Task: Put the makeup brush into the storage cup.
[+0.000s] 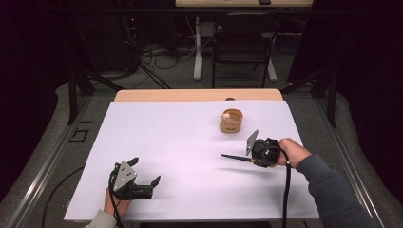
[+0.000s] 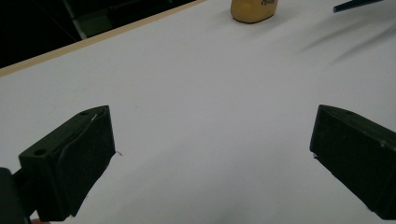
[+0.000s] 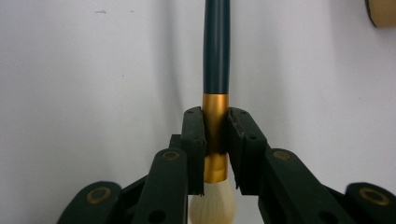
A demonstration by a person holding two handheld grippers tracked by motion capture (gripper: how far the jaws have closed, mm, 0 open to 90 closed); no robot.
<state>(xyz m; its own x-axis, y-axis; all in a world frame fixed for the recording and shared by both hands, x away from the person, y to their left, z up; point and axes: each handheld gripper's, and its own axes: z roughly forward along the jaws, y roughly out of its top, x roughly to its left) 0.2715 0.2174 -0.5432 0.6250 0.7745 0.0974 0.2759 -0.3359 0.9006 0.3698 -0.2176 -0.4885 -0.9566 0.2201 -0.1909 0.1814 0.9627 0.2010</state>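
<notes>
Makeup brush point(image 3: 216, 51): dark teal handle, gold metal ferrule, pale soft bristle head. Held above the white-covered bench point(image 1: 180, 142), right of centre in the high view, handle pointing toward the bench's middle, a shadow on the sheet beneath it.

Grip: the right tool point(image 3: 216, 140) is clamped narrow on the gold ferrule, one pad on each side, bristles tucked back toward the tool body and the handle projecting forward past the jaws.

Handling, as judged: light and slim. Handle stiff, smooth and probably slick under hard pads. The ferrule is the sound place to hold, being rigid and close to the balance point. The bristles are soft and will splay or deform if pinched or pressed into a surface. The long handle gives leverage, so a knock at its tip could twist it in the grip.

Left tool point(image 1: 129, 183): near the front left edge of the bench, jaws spread wide, nothing between them, well apart from the brush.

Wooden cup point(image 1: 231, 121): small tan holder on the far right part of the bench, something pale inside it, near the right tool but not touching.

Writing: a dark mark on the cup's side, too small and blurred to read. No brand legible on the brush.
</notes>
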